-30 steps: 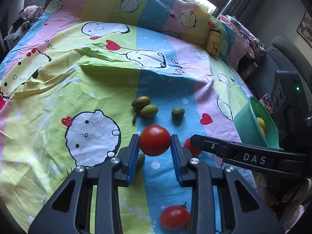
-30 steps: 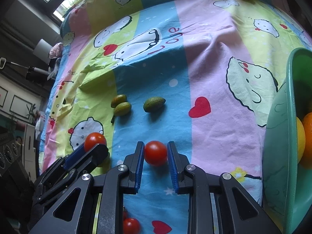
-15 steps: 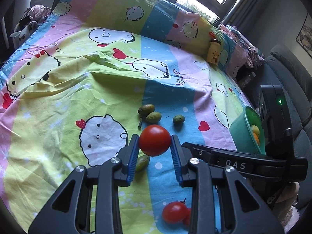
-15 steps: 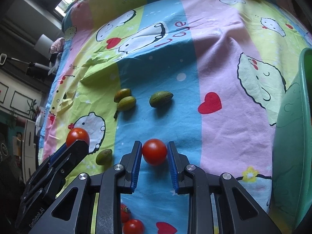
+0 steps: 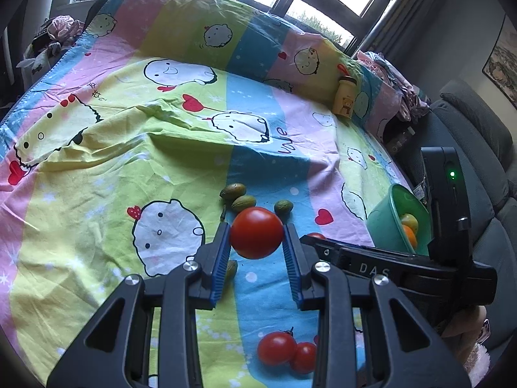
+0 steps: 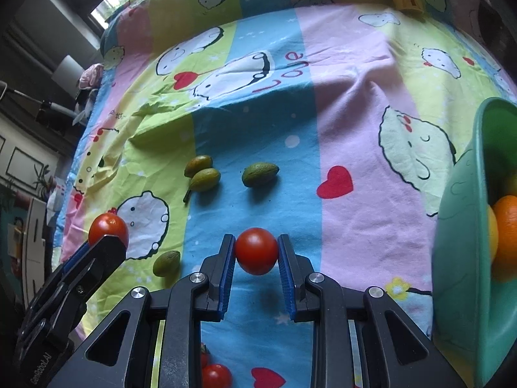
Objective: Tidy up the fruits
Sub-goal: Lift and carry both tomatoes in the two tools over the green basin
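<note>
Left gripper (image 5: 257, 237) and right gripper (image 6: 256, 252) fingers each clamp a round, glossy red tomato (image 5: 256, 232).

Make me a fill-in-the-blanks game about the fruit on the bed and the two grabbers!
1. Each gripper, left and right, is shut on a red ____.
2. The orange sits inside a ____ bowl.
3. Counting in the right wrist view, ____ small green fruits lie on the sheet.
4. Two more tomatoes lie on the sheet, touching each ____.

Missing words: tomato; green; four; other
</note>
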The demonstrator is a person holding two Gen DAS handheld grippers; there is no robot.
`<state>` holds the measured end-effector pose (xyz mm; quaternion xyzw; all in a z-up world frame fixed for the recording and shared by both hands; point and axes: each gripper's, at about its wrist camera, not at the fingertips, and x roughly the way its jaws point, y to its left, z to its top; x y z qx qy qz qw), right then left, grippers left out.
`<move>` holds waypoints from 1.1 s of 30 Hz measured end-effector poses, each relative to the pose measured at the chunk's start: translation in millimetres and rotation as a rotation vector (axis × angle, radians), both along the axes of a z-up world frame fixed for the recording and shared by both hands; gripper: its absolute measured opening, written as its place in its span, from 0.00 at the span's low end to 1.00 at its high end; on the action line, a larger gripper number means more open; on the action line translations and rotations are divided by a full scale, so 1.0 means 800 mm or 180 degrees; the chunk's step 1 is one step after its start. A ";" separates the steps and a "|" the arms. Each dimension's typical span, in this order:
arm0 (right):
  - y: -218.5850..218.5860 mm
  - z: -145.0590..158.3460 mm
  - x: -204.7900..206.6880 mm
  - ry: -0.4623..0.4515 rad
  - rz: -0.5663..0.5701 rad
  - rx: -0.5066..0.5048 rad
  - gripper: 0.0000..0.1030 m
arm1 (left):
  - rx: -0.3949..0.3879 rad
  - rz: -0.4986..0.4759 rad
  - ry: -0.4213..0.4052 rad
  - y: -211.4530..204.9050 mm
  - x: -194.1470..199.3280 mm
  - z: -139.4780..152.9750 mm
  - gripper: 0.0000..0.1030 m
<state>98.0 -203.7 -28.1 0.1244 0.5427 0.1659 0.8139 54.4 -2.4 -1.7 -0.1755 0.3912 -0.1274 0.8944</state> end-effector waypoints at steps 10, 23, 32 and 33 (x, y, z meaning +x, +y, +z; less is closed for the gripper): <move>-0.052 0.066 -0.022 -0.0532 -0.0292 0.0067 0.26 | 0.0026 -0.0070 -0.0384 -0.020 -0.022 0.044 0.31; -0.156 0.120 -0.047 -0.1012 -0.0902 0.0201 0.26 | -0.0090 -0.0480 -0.0597 -0.113 -0.005 0.081 0.31; -0.222 0.116 -0.053 -0.0999 -0.1244 0.0359 0.26 | -0.0104 -0.0876 -0.0555 -0.190 0.010 0.082 0.31; -0.228 0.113 -0.053 -0.0987 -0.1279 0.0384 0.26 | -0.0106 -0.0914 -0.0533 -0.197 0.013 0.081 0.31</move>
